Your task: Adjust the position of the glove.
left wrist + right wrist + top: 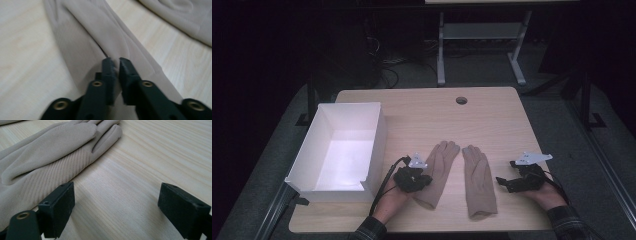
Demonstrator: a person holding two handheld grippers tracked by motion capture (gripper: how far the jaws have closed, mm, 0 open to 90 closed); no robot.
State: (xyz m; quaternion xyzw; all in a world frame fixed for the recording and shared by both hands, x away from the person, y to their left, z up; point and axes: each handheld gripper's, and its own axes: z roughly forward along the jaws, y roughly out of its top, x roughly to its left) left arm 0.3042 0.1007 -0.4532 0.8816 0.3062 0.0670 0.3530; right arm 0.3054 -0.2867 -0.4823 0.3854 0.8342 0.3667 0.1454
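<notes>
Left gripper (117,62) pinches the left glove (438,170) at its cuff; right gripper (116,202), jaws wide apart beside the right glove (47,155), should bite only a thin fold.

left hand-held gripper (117,62) | jaws pretty much closed, pinching a fold of the beige glove (100,37) | glove lies flat on the light wood desk (22,62) | second beige glove (185,17) off in the top-right corner

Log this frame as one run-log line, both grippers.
left gripper: shut on left glove cuff | right gripper: open, beside right glove, not touching | white box: empty | table
</notes>
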